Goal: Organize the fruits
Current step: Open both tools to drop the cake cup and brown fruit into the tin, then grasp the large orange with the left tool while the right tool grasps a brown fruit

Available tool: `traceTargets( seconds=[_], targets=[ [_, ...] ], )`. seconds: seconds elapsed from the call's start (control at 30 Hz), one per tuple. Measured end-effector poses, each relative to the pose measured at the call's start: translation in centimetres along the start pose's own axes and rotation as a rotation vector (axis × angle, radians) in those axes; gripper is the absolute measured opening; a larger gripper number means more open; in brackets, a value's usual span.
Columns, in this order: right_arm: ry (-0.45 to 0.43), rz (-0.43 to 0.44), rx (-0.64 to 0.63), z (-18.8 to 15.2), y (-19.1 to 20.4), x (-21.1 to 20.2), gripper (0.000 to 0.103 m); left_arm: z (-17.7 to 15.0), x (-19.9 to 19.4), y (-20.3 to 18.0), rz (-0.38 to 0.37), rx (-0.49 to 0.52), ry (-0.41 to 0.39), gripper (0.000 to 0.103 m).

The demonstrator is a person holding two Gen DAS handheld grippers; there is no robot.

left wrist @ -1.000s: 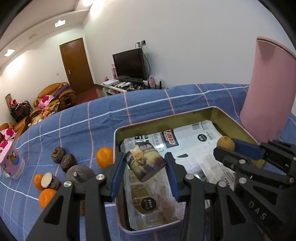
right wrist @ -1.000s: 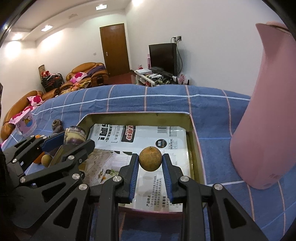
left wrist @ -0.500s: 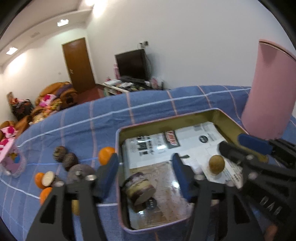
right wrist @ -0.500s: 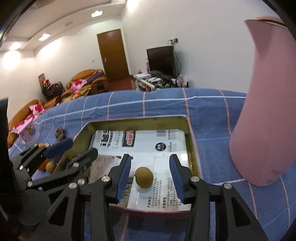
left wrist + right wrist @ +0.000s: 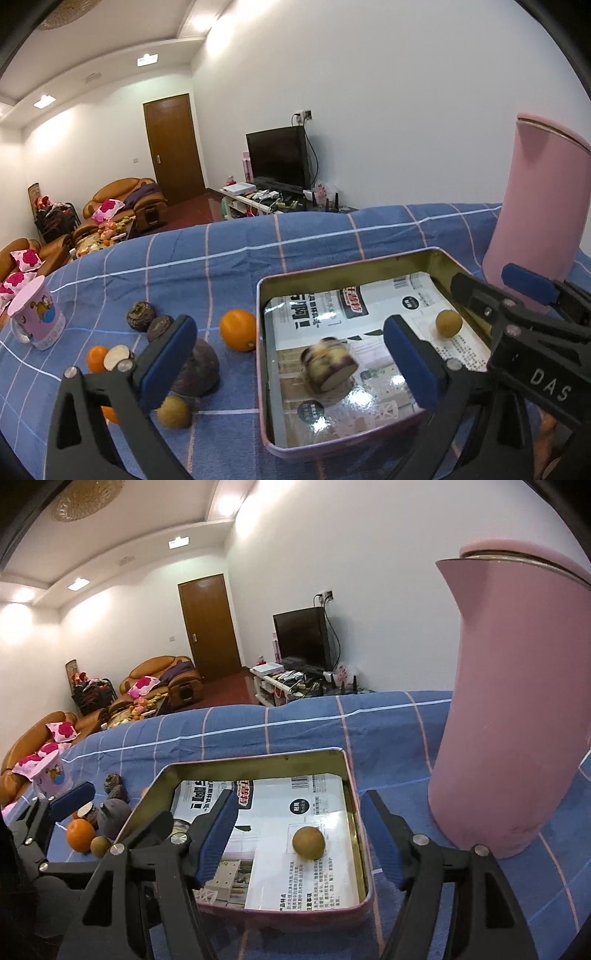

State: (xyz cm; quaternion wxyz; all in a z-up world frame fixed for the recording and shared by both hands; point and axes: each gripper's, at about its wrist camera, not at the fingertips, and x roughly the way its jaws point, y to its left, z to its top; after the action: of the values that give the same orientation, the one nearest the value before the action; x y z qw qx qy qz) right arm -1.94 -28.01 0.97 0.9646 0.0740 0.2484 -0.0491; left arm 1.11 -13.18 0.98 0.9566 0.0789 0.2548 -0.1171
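Metal tin [image 5: 439,258] holds our cut purple fruit [image 5: 330,364] and small brown fruit [image 5: 308,842]; left tongs [image 5: 291,362] and right tongs [image 5: 299,834] hang spread, empty. Round fruits [image 5: 238,329] on the bed may roll when nudged.

Left claw [image 5: 291,354] spread wide, empty; right claw [image 5: 303,834] likewise, alongside.
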Motion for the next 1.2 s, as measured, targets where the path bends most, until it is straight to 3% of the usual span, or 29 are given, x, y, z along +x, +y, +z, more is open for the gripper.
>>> traceTargets(
  seconds=[0.27, 0.47, 0.9, 1.2],
  targets=[
    [-0.088, -0.043, 0.008, 0.1, -0.3, -1.3, 0.071, -0.1, 0.1, -0.1, 0.005, 0.008, 0.012, 0.103],
    [-0.127, -0.096, 0.025, 0.2, -0.6, -2.1, 0.079, -0.2, 0.0, -0.8, 0.019, 0.042, 0.011, 0.103],
    [-0.138, -0.171, 0.061, -0.2, -0.8, -3.0, 0.080, -0.5, -1.0, -1.2, 0.010, 0.079, -0.010, 0.103],
    [-0.126, -0.164, 0.087, -1.0, 0.2, -3.8, 0.080, -1.2, -1.9, 1.2, 0.001, 0.061, -0.009, 0.103]
  ],
)
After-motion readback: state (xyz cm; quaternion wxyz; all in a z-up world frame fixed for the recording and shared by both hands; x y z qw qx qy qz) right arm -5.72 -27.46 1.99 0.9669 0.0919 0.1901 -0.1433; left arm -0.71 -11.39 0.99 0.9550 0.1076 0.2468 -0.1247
